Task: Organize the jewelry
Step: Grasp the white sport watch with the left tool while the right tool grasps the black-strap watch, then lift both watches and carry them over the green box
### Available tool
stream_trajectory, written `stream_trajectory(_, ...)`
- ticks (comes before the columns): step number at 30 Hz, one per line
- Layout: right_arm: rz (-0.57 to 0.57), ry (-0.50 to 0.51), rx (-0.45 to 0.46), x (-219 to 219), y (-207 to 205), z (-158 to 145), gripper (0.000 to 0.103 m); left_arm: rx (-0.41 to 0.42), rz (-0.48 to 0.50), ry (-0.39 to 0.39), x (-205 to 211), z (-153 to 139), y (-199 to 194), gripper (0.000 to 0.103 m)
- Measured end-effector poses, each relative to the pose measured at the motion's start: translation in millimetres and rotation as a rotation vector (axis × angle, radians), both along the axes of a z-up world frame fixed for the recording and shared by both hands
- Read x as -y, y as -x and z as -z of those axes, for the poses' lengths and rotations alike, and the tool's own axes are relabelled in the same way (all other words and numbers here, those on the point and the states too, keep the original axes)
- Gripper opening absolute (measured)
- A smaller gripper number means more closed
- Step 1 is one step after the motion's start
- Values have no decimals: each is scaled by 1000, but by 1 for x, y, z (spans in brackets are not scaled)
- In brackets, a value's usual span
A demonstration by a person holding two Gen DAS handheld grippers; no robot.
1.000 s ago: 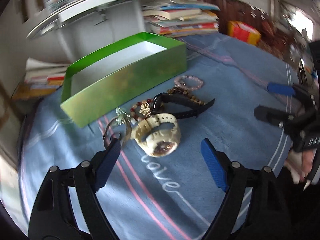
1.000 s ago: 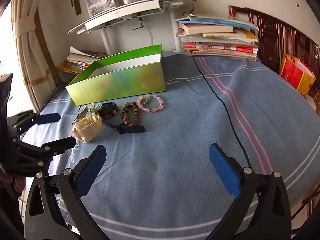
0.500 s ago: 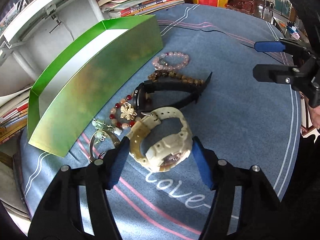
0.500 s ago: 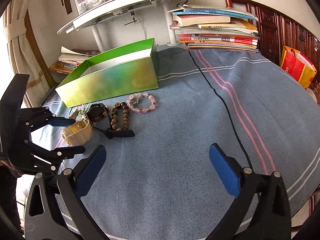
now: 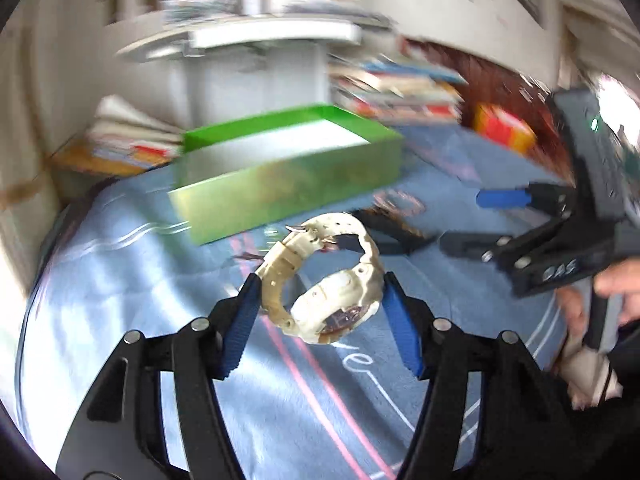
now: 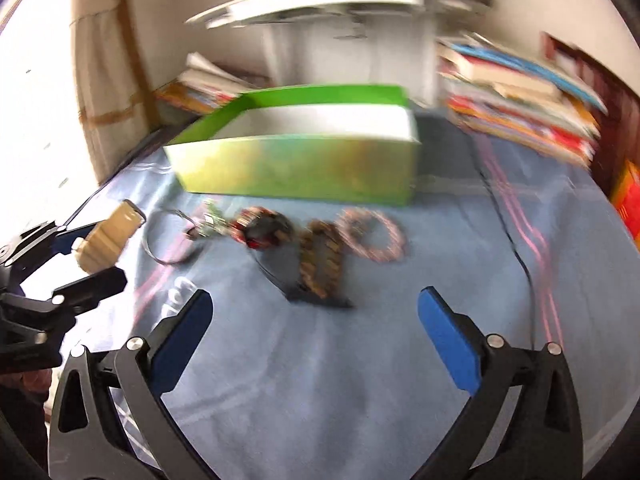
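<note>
Status: one item of several in transit; none yet in the box (image 6: pixel 296 176), whose white interior shows empty.

Watch (image 5: pixel 328 280): cream resin, chunky case, buckled strap forming a loop, dial tilted down. Clamped across its width by the left gripper (image 5: pixel 320 316), lifted clear of the blue cloth (image 5: pixel 120 280), just short of the box.

Left on the cloth before the box: black watch (image 6: pixel 272 240), brown bead bracelet (image 6: pixel 320 264), pink bead bracelet (image 6: pixel 372 236), thin bangle (image 6: pixel 168 240), small blurred charms.

Right gripper (image 6: pixel 316 332): jaws wide, empty, above the cloth.

I'm seeing a matt cream plastic watch (image 5: pixel 332 280), a glossy green cardboard box (image 5: pixel 288 184), soft blue cloth (image 6: pixel 360 380), matt black plastic claw (image 5: pixel 320 312).
</note>
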State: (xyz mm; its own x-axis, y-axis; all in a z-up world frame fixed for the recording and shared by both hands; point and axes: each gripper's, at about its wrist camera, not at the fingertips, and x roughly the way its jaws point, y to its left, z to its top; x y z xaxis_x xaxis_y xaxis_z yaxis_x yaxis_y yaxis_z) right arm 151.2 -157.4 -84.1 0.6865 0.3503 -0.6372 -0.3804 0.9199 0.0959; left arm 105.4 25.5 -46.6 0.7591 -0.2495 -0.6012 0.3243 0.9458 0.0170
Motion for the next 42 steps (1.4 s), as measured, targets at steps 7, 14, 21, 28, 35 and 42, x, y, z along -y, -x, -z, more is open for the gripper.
stream_trajectory(7, -145, 92, -12, -40, -32, 1, 81, 36, -191, 40, -22, 1, 32, 61)
stream_trajectory(14, -182, 126, -73, -63, -56, 14, 66, 34, -198, 60, -27, 5, 35, 61)
stream_trajectory(21, -198, 139, -99, -74, -72, 29, 40, 27, -193, 71, -28, 6, 34, 61)
stream_trajectory(28, -186, 82, 17, -60, -43, 6, 40, 33, -204, 81, -33, 5, 35, 61)
stream_trajectory(35, -128, -12, 125, -25, 7, -31, 38, 69, -206, 81, -33, -6, 44, 62)
stream_trajectory(42, -47, -89, 184, 4, 54, -51, 38, 90, -195, 78, -23, -18, 58, 62)
